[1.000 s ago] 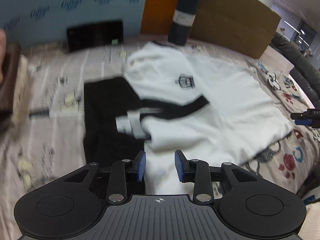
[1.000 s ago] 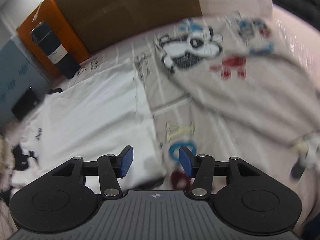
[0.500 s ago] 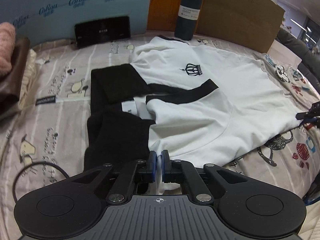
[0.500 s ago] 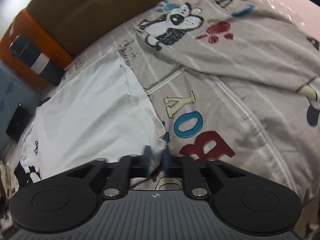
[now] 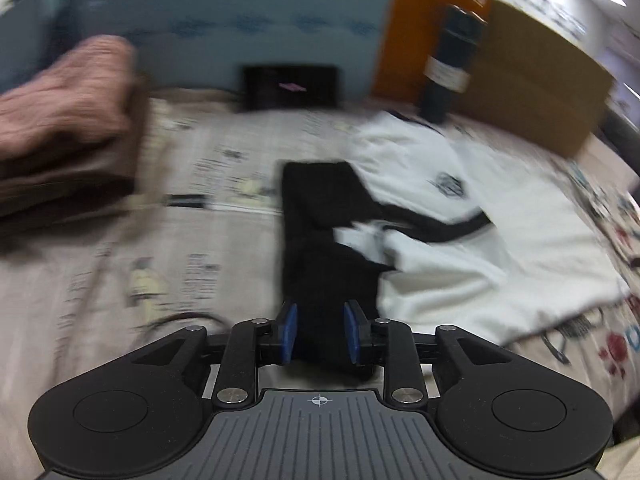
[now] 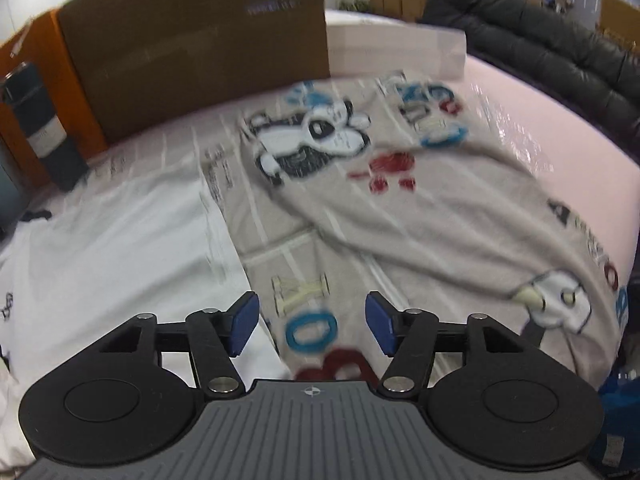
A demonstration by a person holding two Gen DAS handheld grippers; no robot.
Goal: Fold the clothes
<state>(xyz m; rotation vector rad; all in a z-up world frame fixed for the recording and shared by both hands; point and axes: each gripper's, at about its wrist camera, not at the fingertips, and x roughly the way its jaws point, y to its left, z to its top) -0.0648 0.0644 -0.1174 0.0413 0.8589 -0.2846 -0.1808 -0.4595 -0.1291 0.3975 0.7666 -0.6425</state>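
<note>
Both views blurred — left gripper (image 5: 318, 334) and right gripper (image 6: 311, 322) fingers just parted, empty; shirt (image 5: 480, 240) indistinct.

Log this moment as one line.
left tool: just opened, over black sleeve | right tool: just opened, empty | shirt: flat on bedspread

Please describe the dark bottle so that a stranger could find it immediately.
Look at the far edge of the bed, where a brown cardboard sheet leans beside an orange board. The bottle stands upright before their junction, behind the white shirt. It alone is a tall, dark cylinder with a pale label.
</note>
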